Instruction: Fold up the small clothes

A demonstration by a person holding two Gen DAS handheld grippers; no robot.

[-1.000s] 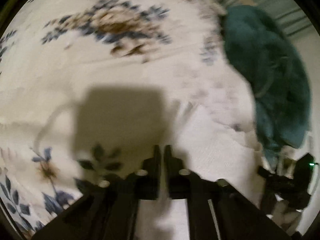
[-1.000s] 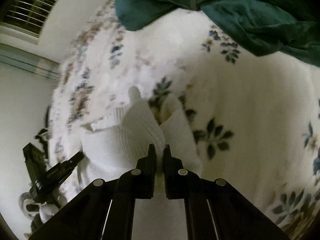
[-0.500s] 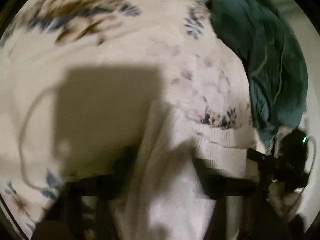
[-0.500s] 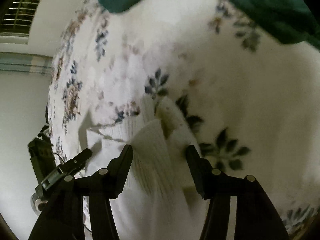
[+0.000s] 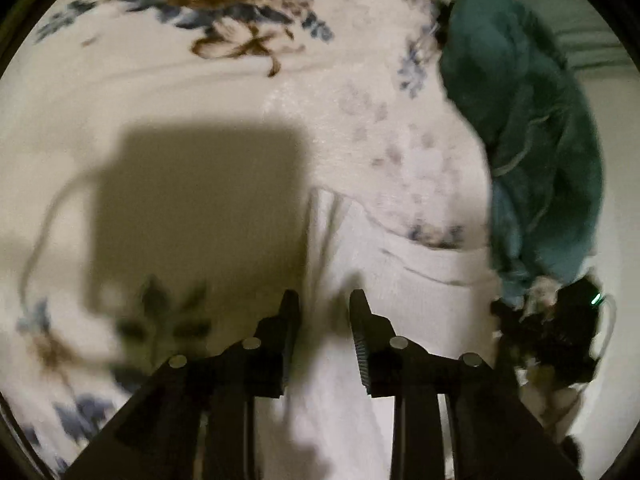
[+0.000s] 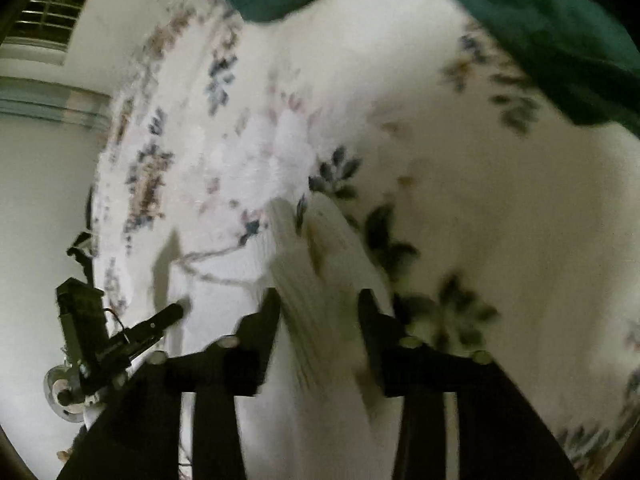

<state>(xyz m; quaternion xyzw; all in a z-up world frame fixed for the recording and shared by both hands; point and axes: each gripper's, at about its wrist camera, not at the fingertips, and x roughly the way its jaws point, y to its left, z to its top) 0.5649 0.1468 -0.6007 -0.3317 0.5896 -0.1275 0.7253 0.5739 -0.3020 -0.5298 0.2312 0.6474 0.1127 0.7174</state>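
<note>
A small white ribbed knit garment (image 5: pixel 360 264) lies on a floral bedspread (image 5: pixel 208 96). My left gripper (image 5: pixel 324 300) is open, its jaws standing apart over the garment's left edge. My right gripper (image 6: pixel 318 300) is open too, with a bunched fold of the same white garment (image 6: pixel 320 256) lying between its fingers but not pinched. The right gripper shows at the right edge of the left wrist view (image 5: pixel 552 332). The left gripper shows at the left of the right wrist view (image 6: pixel 108 336).
A crumpled teal garment (image 5: pixel 536 128) lies on the bedspread beyond the white one; it also shows along the top of the right wrist view (image 6: pixel 540 12). The bed's edge, a wall and a window blind (image 6: pixel 52 4) lie to the far left.
Both grippers were shut on the white garment a second ago. Both have opened and let it go, and it now lies on the bedspread.
</note>
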